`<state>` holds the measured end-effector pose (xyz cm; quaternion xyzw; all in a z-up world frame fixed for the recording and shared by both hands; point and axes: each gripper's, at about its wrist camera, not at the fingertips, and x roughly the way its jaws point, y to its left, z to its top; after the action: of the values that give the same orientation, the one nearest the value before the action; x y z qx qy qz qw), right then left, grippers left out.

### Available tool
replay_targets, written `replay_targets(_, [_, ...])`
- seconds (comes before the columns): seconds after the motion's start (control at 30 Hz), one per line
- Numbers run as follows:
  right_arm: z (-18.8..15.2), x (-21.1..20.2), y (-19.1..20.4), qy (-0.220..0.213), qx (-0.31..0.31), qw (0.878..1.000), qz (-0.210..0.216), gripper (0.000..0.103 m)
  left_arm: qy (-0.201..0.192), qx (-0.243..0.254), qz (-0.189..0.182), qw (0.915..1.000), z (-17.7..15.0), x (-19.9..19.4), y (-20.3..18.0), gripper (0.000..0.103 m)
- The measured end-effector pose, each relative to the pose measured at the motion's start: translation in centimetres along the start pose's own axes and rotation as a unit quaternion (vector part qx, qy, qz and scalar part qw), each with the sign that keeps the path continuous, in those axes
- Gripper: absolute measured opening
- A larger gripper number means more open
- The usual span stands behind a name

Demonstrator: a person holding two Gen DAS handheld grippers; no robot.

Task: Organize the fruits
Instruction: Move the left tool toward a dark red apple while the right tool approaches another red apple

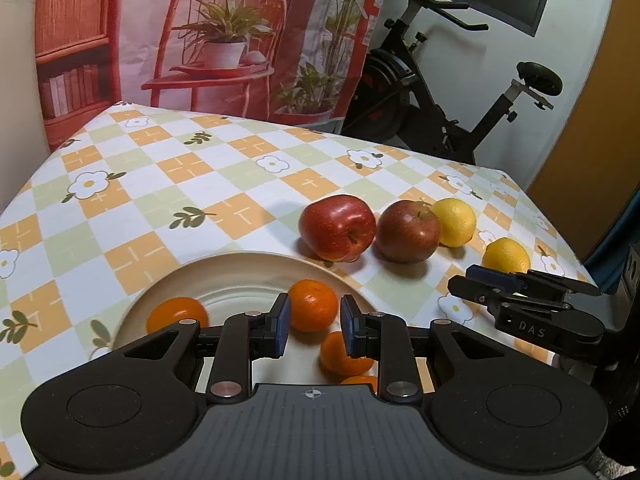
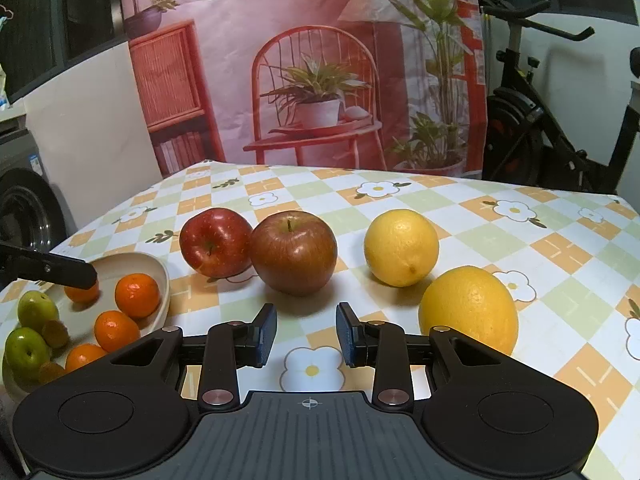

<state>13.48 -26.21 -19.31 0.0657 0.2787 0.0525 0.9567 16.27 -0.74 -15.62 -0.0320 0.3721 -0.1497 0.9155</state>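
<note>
Plainly both grippers, left and right, are narrow, empty; the apple, firm and slick, wants a mid-body hold.

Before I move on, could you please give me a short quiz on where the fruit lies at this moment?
1. True or false: both apples lie on the plate.
2. How many lemons lie on the tablecloth?
3. Which fruit is on the plate? A lemons, B tangerines, C bananas.
Key: 1 false, they lie on the tablecloth; 2 two; 3 B.
</note>
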Motion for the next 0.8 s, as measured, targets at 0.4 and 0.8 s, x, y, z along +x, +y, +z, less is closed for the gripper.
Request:
replay_targets(0.4, [-0.3,-0.2,-0.9,-0.007,0.029,1.000,0.005,0.031,0.011,-0.009,0.008,0.9999,-0.6,0.5,-0.2,0.028])
replay_targets(0.8, [-0.5,-0.4,-0.9,-0.014,0.024,1.000,0.012,0.031,0.008,-0.009,0.013,0.9998,-0.2,0.6,-0.4,0.028])
